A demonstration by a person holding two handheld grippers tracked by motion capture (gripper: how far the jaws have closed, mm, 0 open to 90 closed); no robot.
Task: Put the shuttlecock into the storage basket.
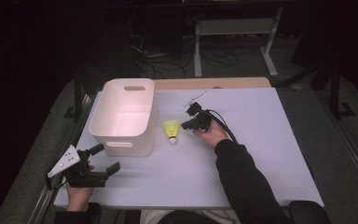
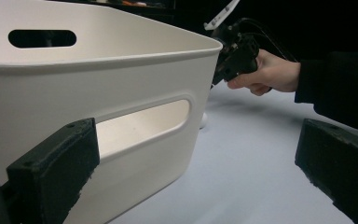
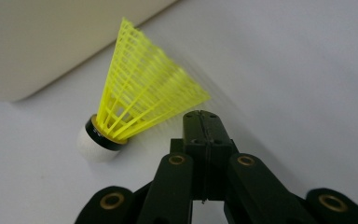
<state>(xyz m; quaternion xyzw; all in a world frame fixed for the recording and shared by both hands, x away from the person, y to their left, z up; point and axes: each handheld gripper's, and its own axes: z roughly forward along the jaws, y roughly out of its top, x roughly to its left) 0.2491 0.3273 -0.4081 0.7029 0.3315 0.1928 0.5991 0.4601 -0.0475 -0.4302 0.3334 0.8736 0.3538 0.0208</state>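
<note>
Yellow shuttlecock (image 1: 171, 129) on the table (image 1: 261, 154), between white bin (image 1: 121, 135) and right claw (image 1: 186, 124).

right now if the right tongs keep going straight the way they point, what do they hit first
Most likely the yellow shuttlecock: the shut right tongs point at its skirt from just beside it. The white bin lies beyond. The exact gap is hard to judge.

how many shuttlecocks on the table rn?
1. The yellow shuttlecock lies on the table just right of the white bin, right in front of the shut right claw. The bin's visible interior looks empty, though its near wall hides part of the floor.
</note>
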